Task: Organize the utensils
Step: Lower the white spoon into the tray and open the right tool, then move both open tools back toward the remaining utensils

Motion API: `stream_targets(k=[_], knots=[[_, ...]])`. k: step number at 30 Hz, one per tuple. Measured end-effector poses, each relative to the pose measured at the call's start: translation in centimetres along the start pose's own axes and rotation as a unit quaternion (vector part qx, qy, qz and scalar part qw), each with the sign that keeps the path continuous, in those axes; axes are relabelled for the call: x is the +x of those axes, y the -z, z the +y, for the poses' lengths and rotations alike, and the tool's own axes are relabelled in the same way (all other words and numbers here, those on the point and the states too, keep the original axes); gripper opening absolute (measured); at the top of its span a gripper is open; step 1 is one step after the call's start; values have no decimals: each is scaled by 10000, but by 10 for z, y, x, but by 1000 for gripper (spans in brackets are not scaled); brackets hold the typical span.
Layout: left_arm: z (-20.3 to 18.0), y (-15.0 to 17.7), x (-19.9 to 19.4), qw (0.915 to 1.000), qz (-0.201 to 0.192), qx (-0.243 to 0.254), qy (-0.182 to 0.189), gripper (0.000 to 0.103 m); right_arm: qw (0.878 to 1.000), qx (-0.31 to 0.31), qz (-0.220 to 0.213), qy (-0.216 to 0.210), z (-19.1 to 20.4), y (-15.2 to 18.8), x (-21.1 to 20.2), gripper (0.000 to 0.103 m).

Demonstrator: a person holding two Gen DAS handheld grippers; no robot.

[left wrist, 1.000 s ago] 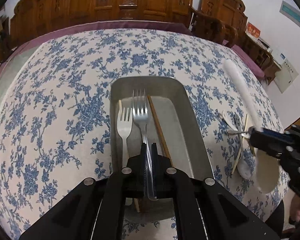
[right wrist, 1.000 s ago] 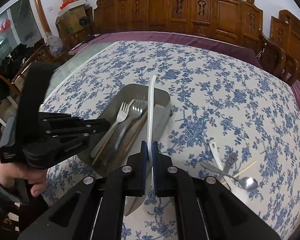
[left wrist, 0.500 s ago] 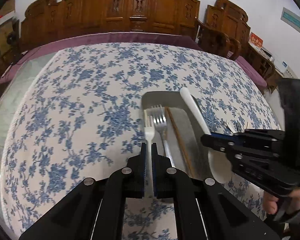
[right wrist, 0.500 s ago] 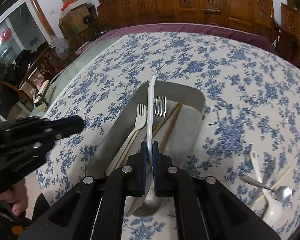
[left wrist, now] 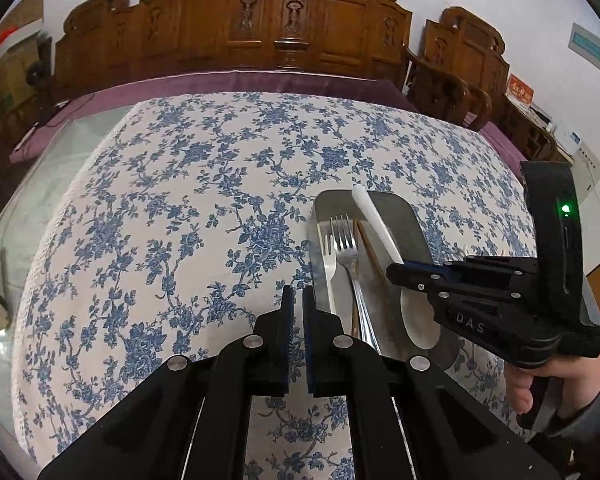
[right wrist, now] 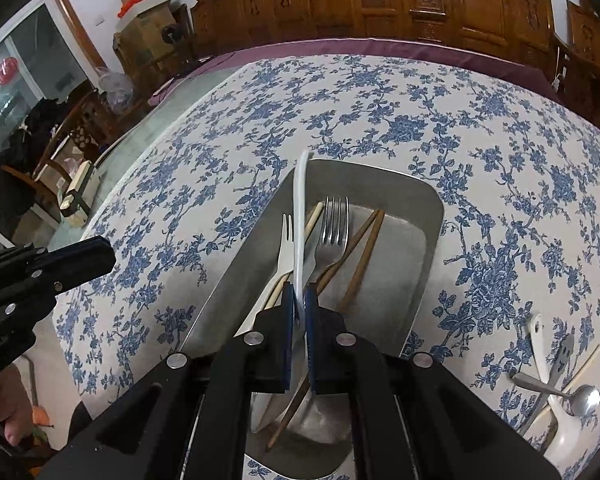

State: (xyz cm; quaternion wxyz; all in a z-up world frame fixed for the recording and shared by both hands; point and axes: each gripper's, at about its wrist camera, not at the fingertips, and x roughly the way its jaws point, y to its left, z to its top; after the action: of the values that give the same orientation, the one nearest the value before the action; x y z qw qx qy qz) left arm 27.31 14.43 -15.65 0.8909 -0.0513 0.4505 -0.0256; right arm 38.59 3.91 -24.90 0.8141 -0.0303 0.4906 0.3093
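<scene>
My right gripper [right wrist: 299, 300] hangs over the near end of the metal tray [right wrist: 400, 192]. Its jaws are opening, with the long handle of the white spoon [right wrist: 300, 216] still pressed between the pads. The spoon's bowl [left wrist: 418, 324] lies low in the tray, and its handle crosses the white plastic fork [right wrist: 286, 248]. A metal fork [right wrist: 334, 232] and brown chopsticks [right wrist: 364, 256] lie beside it in the tray. My left gripper [left wrist: 296, 292] is shut on nothing, above the tablecloth just left of the tray.
To the right of the tray, a small white spoon [right wrist: 540, 344], a metal spoon [right wrist: 580, 398], a small fork [right wrist: 562, 360] and a pale chopstick [right wrist: 580, 368] lie in a pile on the floral cloth. Carved wooden chairs [left wrist: 292, 24] ring the table's far side.
My left gripper has drawn back left off the tray and left the metal fork lying in it. My right gripper has carried the white spoon over the tray and lowered it.
</scene>
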Motion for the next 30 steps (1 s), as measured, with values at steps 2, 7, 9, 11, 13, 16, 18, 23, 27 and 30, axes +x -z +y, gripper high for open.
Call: stream_targets(k=[2,7,9,11,13,16,18,23,27,30], knots=[[-1,0,-2,10000,-16,10,12,2,10000,-18,-10,6,-1,1,0,10],[-5,2,-6,10000,-46,35,34,2,9999,16,-88,-82,-5,0,-7,10],[-8,2,-8,10000,-51,47,39,2,9998,44,-126,-110,-7,0,-12,10],[-11,2,-10,9999,-59,69,42,2,9997,57,-172,-136,-8,1,-18,10],[-14,2,-12,9999,-75,87,53,2,9994,106,-243,-216,-12,3,-27,10],[-19,2,-13,9999,-83,109,73,2,9989,185,-342,-280,-18,6,-41,10],[-22,2,-14,9998,-87,119,96,2,9985,196,-424,-272,-21,9,-53,10],[-34,4,-16,9996,-96,183,212,2,9981,128,-582,-180,-32,25,-85,10],[-50,7,-14,9991,-85,247,329,3,9975,139,-694,25,-53,50,-116,10],[-63,10,-9,9986,-39,321,426,8,9966,234,-745,247,-74,73,-139,14]])
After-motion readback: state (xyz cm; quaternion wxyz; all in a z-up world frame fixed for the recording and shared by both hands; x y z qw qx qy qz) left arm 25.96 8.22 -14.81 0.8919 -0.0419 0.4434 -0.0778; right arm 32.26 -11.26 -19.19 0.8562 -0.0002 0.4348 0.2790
